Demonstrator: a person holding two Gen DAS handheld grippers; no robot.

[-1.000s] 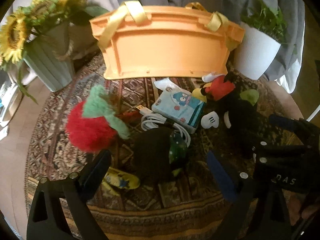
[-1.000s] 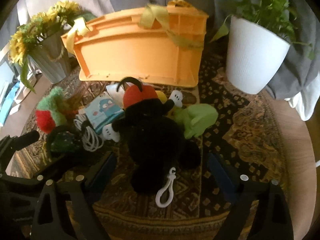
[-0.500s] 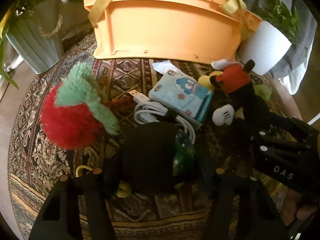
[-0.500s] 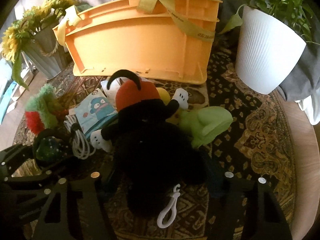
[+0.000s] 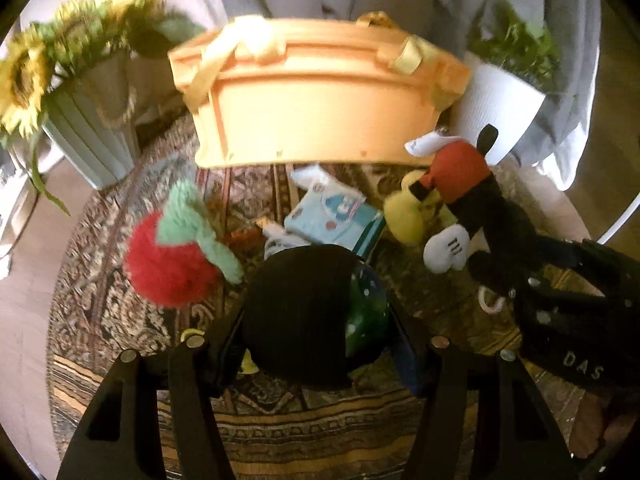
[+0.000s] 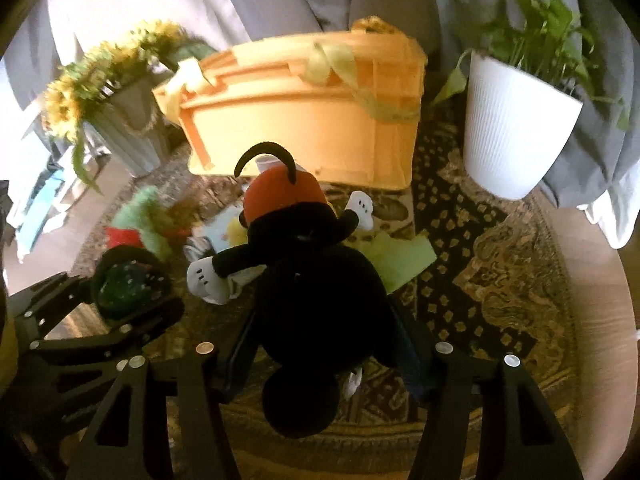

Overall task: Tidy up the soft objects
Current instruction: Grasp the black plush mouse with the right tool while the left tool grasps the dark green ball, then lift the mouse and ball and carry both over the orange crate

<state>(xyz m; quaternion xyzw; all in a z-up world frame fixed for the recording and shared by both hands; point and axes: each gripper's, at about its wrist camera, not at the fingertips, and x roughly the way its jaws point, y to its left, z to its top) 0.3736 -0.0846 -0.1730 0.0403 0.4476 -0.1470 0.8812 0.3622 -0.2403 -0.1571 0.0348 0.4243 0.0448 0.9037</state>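
My left gripper (image 5: pixel 316 340) is shut on a black round soft toy with a green spotted patch (image 5: pixel 298 312) and holds it above the rug. My right gripper (image 6: pixel 320 344) is shut on a black mouse plush with red shorts (image 6: pixel 316 280), also lifted; it shows at the right in the left wrist view (image 5: pixel 480 208). An orange basket with yellow straps (image 5: pixel 320 108) stands behind, also in the right wrist view (image 6: pixel 312 120). A red and green fluffy toy (image 5: pixel 176 252) lies on the rug at the left. A light green soft item (image 6: pixel 400 256) lies under the mouse plush.
A patterned round rug (image 5: pixel 120 312) covers the floor. A light blue box (image 5: pixel 336 220) and a white cable lie in the middle. A sunflower pot (image 5: pixel 92 136) stands at the back left, a white plant pot (image 6: pixel 516 136) at the back right. Grey cloth hangs behind.
Both grippers closed on their toys and lifted them: the left took the black round toy, the right took the mouse plush. Both views tilted up toward the basket.
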